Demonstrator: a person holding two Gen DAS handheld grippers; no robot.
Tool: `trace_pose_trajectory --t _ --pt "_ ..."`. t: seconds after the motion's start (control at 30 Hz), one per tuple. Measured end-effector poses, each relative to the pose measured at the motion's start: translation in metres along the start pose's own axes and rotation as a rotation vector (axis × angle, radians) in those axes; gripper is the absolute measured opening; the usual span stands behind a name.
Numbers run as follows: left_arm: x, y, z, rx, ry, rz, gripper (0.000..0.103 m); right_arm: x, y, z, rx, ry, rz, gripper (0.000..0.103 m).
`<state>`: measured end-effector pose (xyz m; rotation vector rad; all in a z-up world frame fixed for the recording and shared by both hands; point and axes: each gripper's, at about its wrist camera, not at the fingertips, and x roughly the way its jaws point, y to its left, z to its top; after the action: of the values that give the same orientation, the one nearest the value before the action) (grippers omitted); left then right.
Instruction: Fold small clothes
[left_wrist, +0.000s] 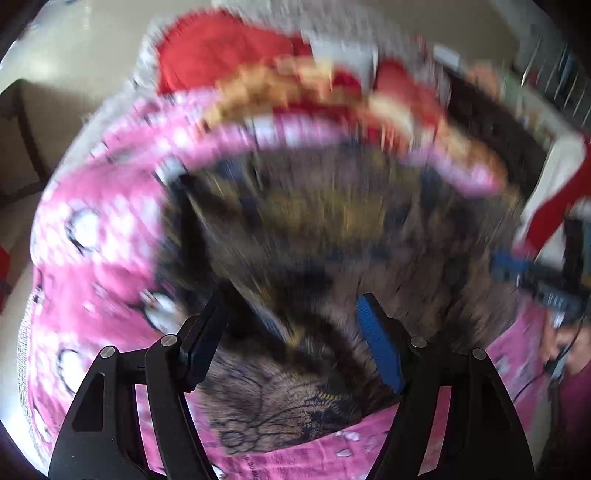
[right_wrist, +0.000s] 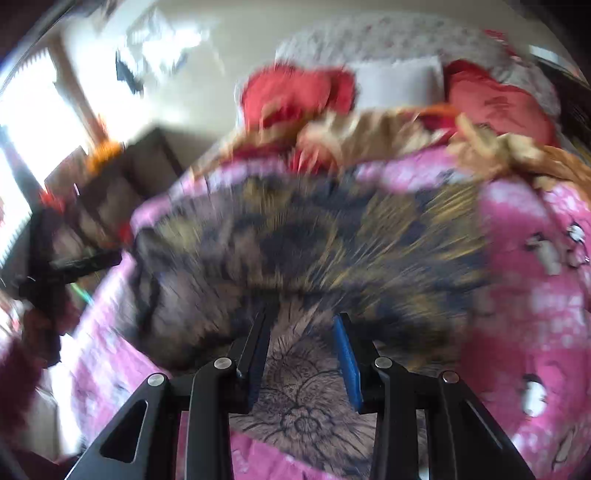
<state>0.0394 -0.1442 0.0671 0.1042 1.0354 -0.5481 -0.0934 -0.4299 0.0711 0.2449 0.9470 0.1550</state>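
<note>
Brown patterned garment (left_wrist: 332, 229) with dark line-drawn motifs, spread on the pink printed bedsheet (left_wrist: 92, 236). Looks thin, light and limp, likely to sag and slide when lifted; best pinched at the near hem or corners. Left gripper (left_wrist: 291, 332) over that near edge, jaws spread, nothing clamped. Right gripper (right_wrist: 304, 354) likewise, jaws apart above the cloth. Beyond, blurred: red clothes (right_wrist: 295, 92) and tan fabric (right_wrist: 369, 136).

motion blur smears the brown patterned garment (left_wrist: 332, 229) and red pile (right_wrist: 295, 92) behind it; details unreadable.
</note>
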Motion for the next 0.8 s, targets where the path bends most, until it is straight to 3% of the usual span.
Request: trace_pose_trajectory --t 0.07,0.13,0.27,0.43,0.5,0.57,0.63,0.8 --pt "0.022 -0.006 0.003 0.035 0.047 0.028 0.072 0.024 0.004 0.005 -0.023 0.024 0.006 0.034" --pt "0.030 -0.006 0.017 0.052 0.038 0.052 0.072 0.034 0.005 0.021 -0.037 -0.014 -0.021 0.034" --pt "0.019 0.019 0.074 -0.068 -0.063 -0.002 0.072 0.027 -0.012 0.070 0.033 -0.177 -0.051 0.034" --pt "-0.013 0.060 0.124 -0.279 -0.226 -0.028 0.072 0.025 -0.035 0.115 0.124 -0.240 -0.071 0.034" --pt "-0.024 0.073 0.125 -0.332 -0.247 -0.061 0.072 0.009 -0.040 0.120 0.141 -0.285 -0.092 0.036" --pt "-0.032 0.079 0.117 -0.337 -0.254 -0.074 0.072 -0.010 -0.048 0.114 0.172 -0.312 -0.089 0.048" --pt "-0.038 0.082 0.098 -0.315 -0.234 -0.051 0.072 -0.027 -0.053 0.101 0.188 -0.321 -0.068 0.048" --pt "-0.027 0.073 0.053 -0.276 -0.131 -0.064 0.072 -0.030 -0.041 0.065 0.065 -0.173 -0.025 0.048"
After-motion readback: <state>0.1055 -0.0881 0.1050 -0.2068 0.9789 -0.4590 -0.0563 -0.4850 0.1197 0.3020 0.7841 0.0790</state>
